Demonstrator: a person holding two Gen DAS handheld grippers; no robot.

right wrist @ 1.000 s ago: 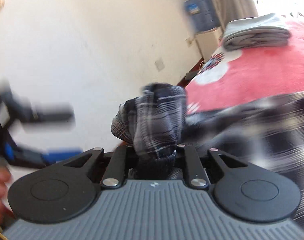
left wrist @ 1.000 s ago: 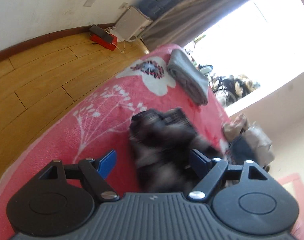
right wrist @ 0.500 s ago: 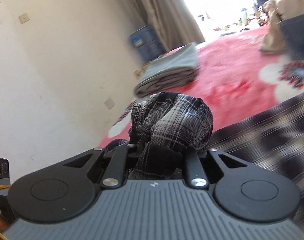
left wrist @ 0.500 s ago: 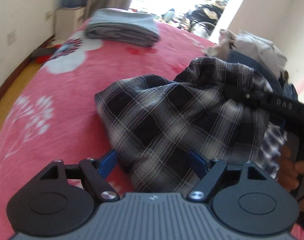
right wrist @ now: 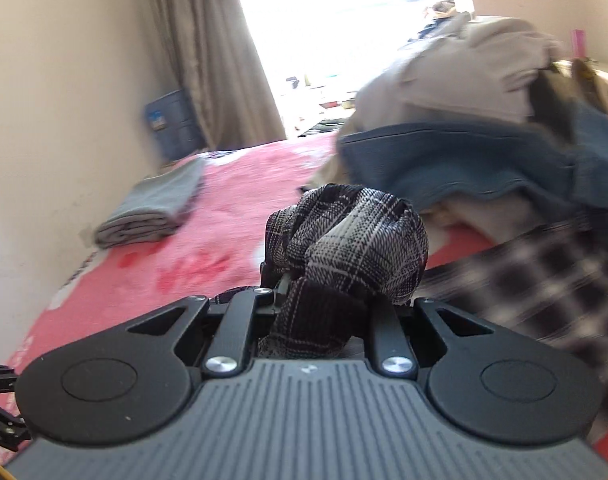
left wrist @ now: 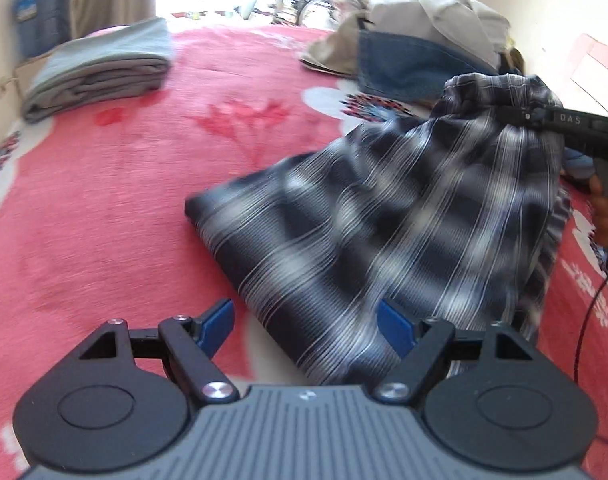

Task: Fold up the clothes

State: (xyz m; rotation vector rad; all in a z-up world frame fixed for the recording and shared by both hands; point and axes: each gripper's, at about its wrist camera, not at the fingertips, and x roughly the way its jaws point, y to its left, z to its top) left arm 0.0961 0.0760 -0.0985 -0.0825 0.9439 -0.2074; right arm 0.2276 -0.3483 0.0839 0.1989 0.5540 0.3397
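— On the red blanket (left wrist: 103,208), that plaid garment (left wrist: 384,216), where exactly is it?

— Spread across the near right part of the bed, one bunched end lifted off it. The right gripper (right wrist: 328,300) is clamped on that wad; you can see cloth bulging out above its fingers.

— And the left gripper (left wrist: 304,320)?

— Jaws wide apart, hovering low over the garment's near edge, gripping nothing. Cloth lies between the blue pads (left wrist: 215,320), but they don't press it.

— How do you think it'll handle?

— Light and limp, I'd say. It sags from the held end and will crumple unless pulled taut. I'd pinch a free corner or hem at the near edge, through all layers, so it stretches flat.

— Anything else nearby?

— A folded grey garment (left wrist: 99,72) by the far left edge, and an unsorted heap (left wrist: 420,44) at the far right.
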